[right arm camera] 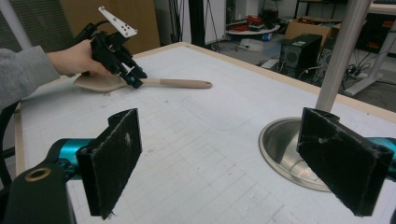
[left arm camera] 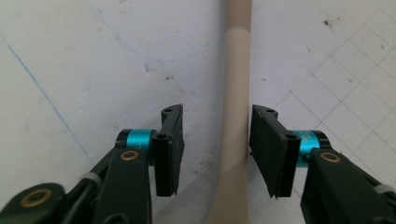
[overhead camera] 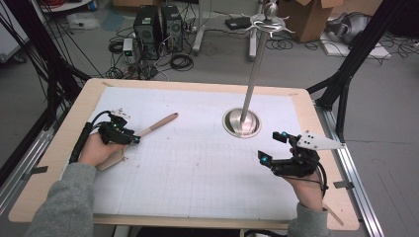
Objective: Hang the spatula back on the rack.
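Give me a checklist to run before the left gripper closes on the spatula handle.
1. Spatula handle between the left gripper jaws: ok.
2. Jaws open: ok, gaps on both sides.
3. Handle centred: not ok, it sits closer to one pad.
4. Spatula flat on the table: ok.
5. Right gripper open and apart from the spatula: ok.
6. Stand away from the spatula: ok.

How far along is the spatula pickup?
Early. Done: the left claw is down astride the spatula handle, jaws open with a gap on one side. In hand: closing that grip. Left: the lift; the spatula lies flat on the mat. The right claw hangs open near the stand.
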Demonstrator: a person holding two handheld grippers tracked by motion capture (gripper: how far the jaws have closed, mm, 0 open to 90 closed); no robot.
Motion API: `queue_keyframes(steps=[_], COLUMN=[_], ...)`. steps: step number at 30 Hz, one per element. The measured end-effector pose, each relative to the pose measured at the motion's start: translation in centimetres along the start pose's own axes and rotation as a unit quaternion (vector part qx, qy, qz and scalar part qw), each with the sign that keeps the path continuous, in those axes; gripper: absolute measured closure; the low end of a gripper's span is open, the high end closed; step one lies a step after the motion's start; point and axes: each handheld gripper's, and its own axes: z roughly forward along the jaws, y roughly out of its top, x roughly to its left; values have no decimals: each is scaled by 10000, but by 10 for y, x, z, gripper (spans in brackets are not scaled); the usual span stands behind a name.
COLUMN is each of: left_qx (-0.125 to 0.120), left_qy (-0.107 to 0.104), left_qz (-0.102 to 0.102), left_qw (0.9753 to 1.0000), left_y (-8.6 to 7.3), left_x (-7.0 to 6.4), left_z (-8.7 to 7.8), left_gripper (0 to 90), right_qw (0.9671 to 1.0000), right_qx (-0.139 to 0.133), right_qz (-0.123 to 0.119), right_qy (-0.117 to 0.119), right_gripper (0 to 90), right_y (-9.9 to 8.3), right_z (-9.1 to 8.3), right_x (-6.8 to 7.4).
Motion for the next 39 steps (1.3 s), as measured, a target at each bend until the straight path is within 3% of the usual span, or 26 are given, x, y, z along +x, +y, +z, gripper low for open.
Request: queue_keyframes(steps=[5, 13, 24, 31, 39], left_qx=[35, 46, 69, 143, -62], left_qy=[152, 111, 153, 251, 171], left_qz=[9, 4, -104, -6, 6], left_qw=[9999, 9999, 9998, 9996, 9998], left_y=[0, 0, 1, 1, 0], left_x=[-3, -4, -5, -6, -8], left_z=[0, -1, -1, -4, -15], left_gripper=[622, 769, 778, 780, 779], right_qw=[10000, 10000, 10000, 10000, 10000], right_qx=[20, 17, 24, 7, 32], right_qz=[16, 38, 29, 16, 9], right_qy=[-4, -1, 3, 15, 22], right_gripper=[132, 134, 136, 137, 137], right_y=[0, 0, 0, 0, 0], right_z=[0, -1, 0, 0, 0], right_x=[1, 0, 1, 0, 1])
